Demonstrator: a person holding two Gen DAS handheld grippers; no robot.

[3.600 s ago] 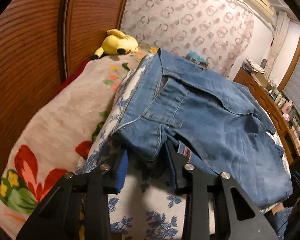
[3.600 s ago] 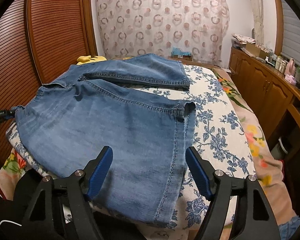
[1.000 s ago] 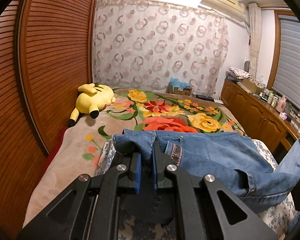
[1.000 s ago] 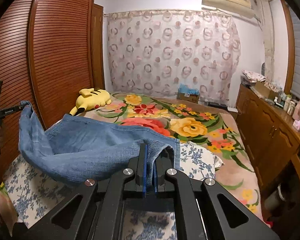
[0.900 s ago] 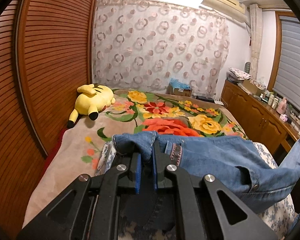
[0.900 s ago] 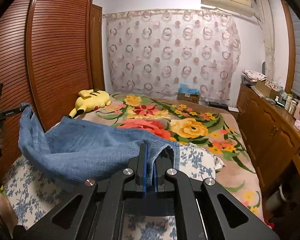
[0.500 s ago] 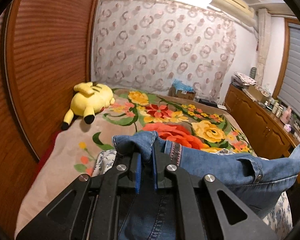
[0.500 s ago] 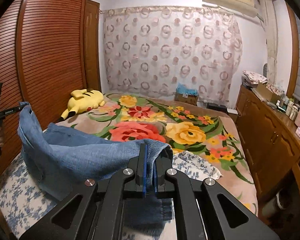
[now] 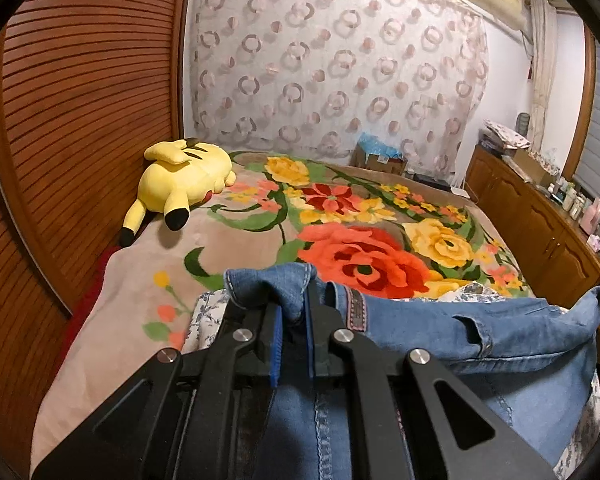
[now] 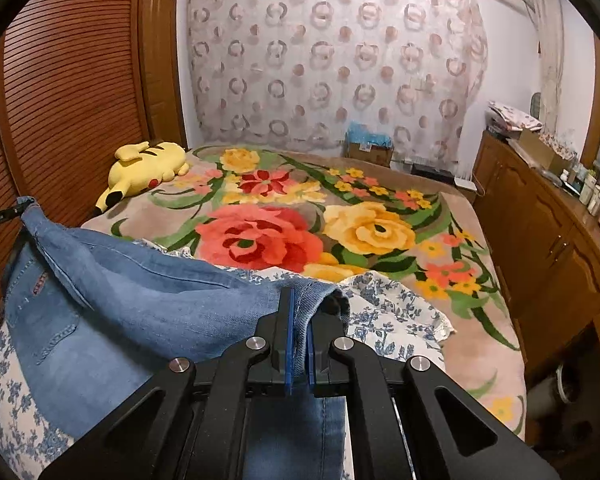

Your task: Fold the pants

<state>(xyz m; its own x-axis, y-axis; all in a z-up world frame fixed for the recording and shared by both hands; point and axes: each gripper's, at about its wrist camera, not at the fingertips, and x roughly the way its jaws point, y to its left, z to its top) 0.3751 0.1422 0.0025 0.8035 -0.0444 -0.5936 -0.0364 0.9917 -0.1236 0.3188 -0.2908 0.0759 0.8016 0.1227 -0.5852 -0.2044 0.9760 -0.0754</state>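
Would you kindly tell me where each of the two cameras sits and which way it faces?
Left wrist: rides on the left tongs, looking along the bed toward the curtain; the tongs pinch the jeans.
Right wrist: rides on the right tongs, facing the same curtain; its tongs grip another jeans edge, and the left tongs' tip shows at far left.
Shared: jeans, plush, floral blanket, cabinets.

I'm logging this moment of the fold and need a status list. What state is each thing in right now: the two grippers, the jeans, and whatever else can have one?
left gripper: shut on the jeans' waistband corner.
right gripper: shut on the jeans' hem.
jeans: lifted at both ends, sagging between, lower part draped on the bed.
plush toy: lying on the floral blanket, apart from the jeans.
floral blanket: spread flat.
curtain: drawn shut.
cabinet doors: closed.
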